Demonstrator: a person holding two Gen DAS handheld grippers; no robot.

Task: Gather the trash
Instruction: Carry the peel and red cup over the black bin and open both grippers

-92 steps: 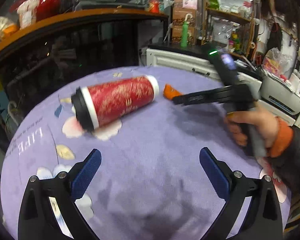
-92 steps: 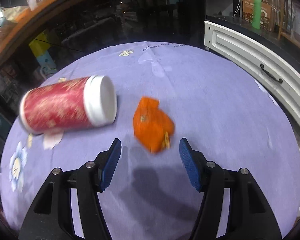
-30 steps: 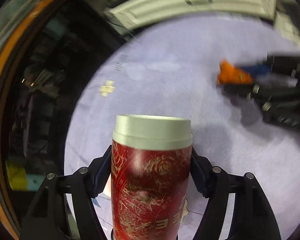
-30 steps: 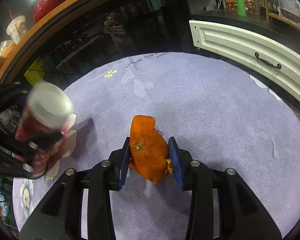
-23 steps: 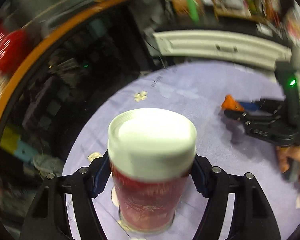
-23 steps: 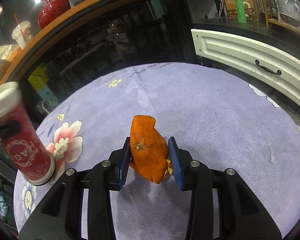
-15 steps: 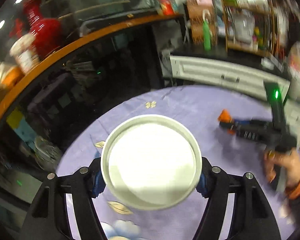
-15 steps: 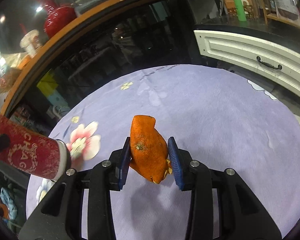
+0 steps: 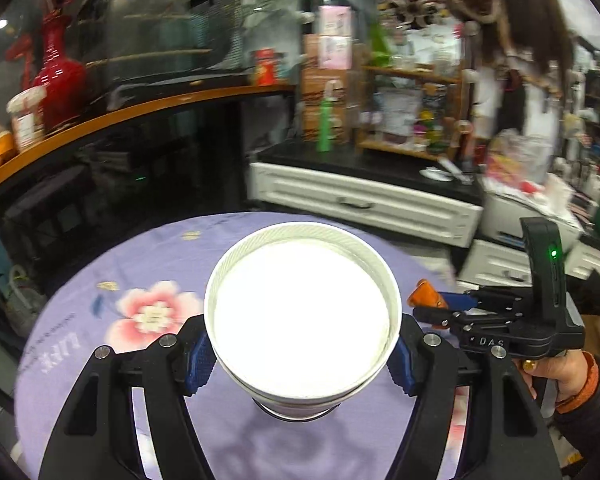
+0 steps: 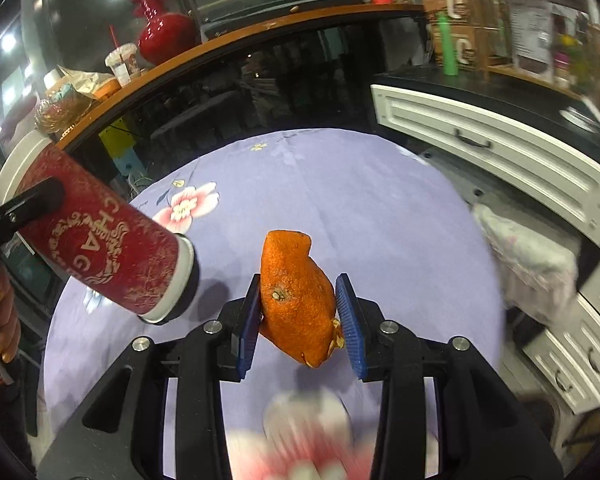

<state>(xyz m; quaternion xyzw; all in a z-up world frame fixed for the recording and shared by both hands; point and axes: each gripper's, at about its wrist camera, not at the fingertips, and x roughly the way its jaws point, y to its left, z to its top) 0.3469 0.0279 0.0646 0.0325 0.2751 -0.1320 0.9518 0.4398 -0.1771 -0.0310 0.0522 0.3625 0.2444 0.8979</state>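
Covering the round table, a lilac floral cloth (image 10: 380,208) is being blurred below, while the red cup (image 10: 100,248) is being pinched by the left gripper (image 9: 300,354) and the orange peel (image 10: 296,296) by the right gripper (image 10: 298,320).

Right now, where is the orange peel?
In the right wrist view the orange peel is clamped in the right gripper, above the purple tablecloth.

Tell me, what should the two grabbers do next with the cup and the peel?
Probably carry both off the purple flowered tablecloth toward a bin, which no view shows. The left gripper already clamps the red paper cup, and the right gripper clamps the orange peel, both lifted clear.
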